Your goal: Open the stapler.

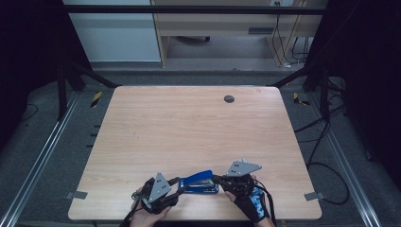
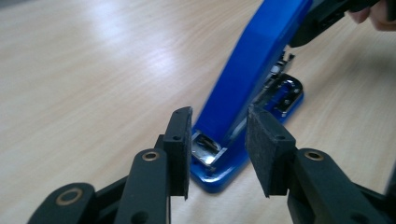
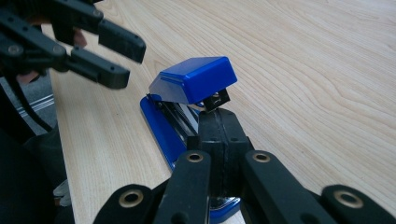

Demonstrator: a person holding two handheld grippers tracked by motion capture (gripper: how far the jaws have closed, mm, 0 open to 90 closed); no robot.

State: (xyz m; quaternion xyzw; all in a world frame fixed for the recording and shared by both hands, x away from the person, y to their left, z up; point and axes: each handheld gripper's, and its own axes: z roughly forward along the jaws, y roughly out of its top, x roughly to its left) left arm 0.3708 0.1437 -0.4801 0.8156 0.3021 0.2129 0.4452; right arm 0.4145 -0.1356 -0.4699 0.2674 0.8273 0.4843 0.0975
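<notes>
Left gripper (image 1: 176,190) sits at the near edge of the pale wood-grain bench (image 1: 189,123), jaws released, standing either side of the front end of the blue plastic-and-metal stapler (image 1: 199,183) w/o pressing it. Stapler lies near the front edge, between both grippers, blue top arm (image 2: 254,70) tilted up, staple channel exposed. Right gripper (image 3: 219,135) is clenched at the stapler's rear, probably pinning it – contact is hard to see. Step: opening/steadying the stapler. Next: left jaws clamp onto the front end.
</notes>
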